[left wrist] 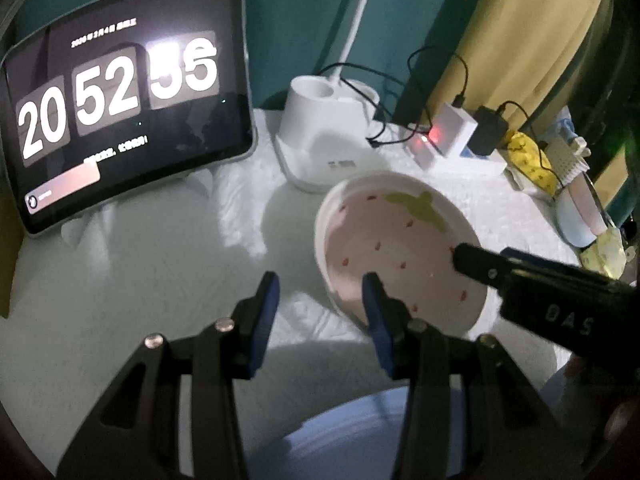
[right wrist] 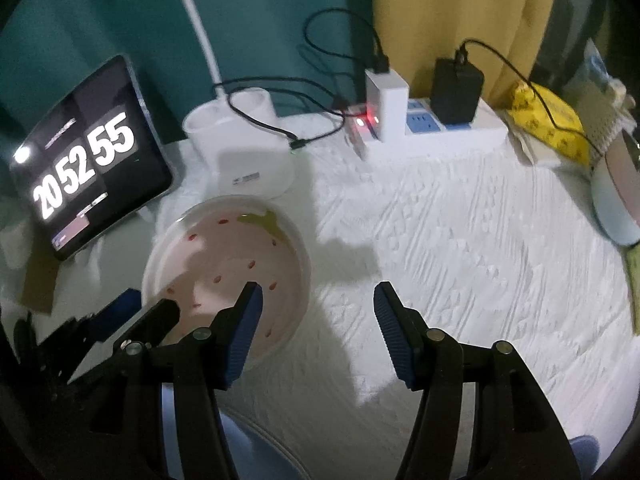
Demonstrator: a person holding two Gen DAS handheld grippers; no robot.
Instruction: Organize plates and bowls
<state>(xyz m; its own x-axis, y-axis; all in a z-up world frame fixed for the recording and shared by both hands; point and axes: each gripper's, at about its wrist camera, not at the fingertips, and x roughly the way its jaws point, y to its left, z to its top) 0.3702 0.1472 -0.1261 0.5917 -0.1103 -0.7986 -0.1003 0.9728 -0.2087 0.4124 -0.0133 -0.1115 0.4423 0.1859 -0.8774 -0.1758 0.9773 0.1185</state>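
Two tongs, the left gripper (left wrist: 320, 284) and right gripper (right wrist: 318, 294), hung open and empty over the near rim of a pink strawberry plate (left wrist: 400, 256) lying on the white cloth (right wrist: 460, 240) near a tablet clock (left wrist: 120, 120).

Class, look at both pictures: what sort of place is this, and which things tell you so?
Probably a home room with a makeshift table: a tablet clock, a desk lamp base and a loaded power strip stand by curtains.
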